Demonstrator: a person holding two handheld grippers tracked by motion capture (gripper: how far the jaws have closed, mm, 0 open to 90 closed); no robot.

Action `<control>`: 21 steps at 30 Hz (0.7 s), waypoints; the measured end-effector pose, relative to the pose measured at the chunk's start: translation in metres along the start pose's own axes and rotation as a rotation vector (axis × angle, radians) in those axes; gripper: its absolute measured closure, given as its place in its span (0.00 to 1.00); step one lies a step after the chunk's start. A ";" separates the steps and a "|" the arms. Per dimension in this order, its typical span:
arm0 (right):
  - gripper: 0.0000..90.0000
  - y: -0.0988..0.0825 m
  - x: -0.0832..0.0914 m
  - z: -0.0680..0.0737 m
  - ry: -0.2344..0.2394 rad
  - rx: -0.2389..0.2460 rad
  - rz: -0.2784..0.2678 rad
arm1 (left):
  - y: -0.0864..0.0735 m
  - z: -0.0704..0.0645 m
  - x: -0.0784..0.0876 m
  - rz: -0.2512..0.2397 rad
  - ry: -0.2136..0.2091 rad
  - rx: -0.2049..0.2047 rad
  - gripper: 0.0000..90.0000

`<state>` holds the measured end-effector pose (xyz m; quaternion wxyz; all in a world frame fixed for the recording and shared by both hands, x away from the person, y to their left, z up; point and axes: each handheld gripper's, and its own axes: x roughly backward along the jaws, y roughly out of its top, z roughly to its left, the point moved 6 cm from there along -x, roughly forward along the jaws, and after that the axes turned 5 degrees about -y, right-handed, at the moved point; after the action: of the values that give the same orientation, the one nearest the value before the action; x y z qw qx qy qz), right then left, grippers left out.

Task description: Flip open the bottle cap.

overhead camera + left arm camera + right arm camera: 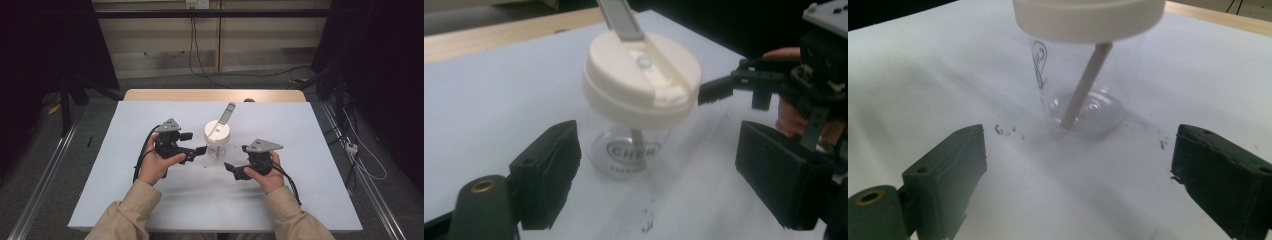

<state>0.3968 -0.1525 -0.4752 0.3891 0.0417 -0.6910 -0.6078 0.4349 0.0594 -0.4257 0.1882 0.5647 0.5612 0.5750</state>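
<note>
Left tongs (200, 145): held in the left hand (152, 167), jaws spread, gripping nothing, aimed at the cup from just beside it.
Cup (217, 145): clear, upright at mid-desk between both tongs, touching neither.
Lid (642, 77): white, seated on the cup; its grey flap (227, 113) stands raised.
Straw (1084, 85): slanted inside the cup, tip on the base.
Right tongs (231, 169): held in the right hand (269, 175), jaws spread, empty, near the cup.
Desk (300, 130): white sheet, small dark specks near the cup.
</note>
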 end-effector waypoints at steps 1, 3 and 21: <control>0.08 -0.002 0.002 -0.001 0.000 -0.001 0.000 | -0.004 0.001 0.002 0.005 0.007 -0.003 0.19; 0.08 -0.004 0.007 -0.003 -0.003 -0.004 0.000 | -0.014 0.003 0.006 0.012 0.012 0.003 0.18; 0.09 -0.024 0.051 -0.014 -0.026 0.014 -0.012 | -0.074 0.019 0.072 0.025 0.101 -0.005 0.16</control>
<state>0.3596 -0.1968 -0.4721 0.3762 0.0407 -0.7000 -0.6057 0.3991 0.1508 -0.4625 0.1538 0.5414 0.5617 0.6065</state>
